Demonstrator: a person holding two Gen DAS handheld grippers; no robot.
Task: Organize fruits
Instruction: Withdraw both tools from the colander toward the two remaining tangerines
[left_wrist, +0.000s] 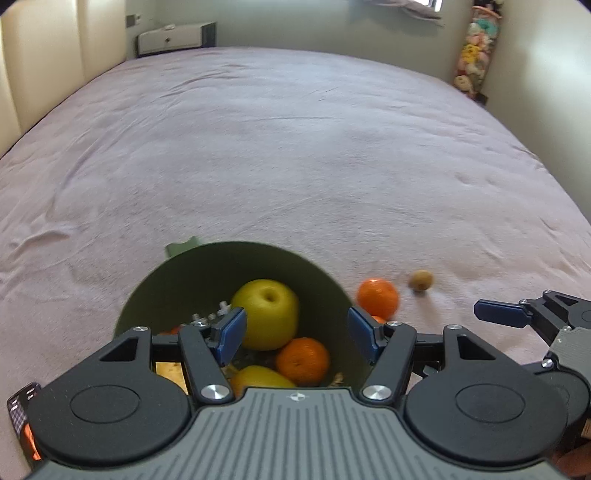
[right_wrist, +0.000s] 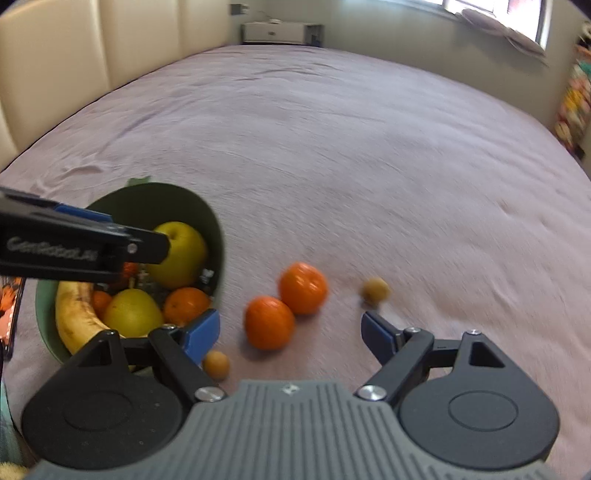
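Observation:
A green bowl (right_wrist: 216, 236) on the bed holds a yellow apple (right_wrist: 184, 254), a second yellow fruit (right_wrist: 133, 314), a banana (right_wrist: 75, 314) and an orange (right_wrist: 186, 304). My left gripper (left_wrist: 295, 332) is open and empty over the bowl (left_wrist: 221, 266), above the apple (left_wrist: 266, 314) and orange (left_wrist: 303, 360). My right gripper (right_wrist: 291, 338) is open and empty, close behind two oranges (right_wrist: 269, 323) (right_wrist: 303, 288) lying on the bed to the right of the bowl. A small brown fruit (right_wrist: 375, 290) lies further right. Another small one (right_wrist: 216, 363) lies by my right gripper's left finger.
The bed's pale pink cover (left_wrist: 295, 147) stretches far back. A padded headboard (left_wrist: 44, 55) stands at the left and a low cabinet (left_wrist: 173, 37) at the far wall. Stuffed toys (left_wrist: 474, 55) hang at the right wall. A dark patterned object (right_wrist: 11, 306) lies left of the bowl.

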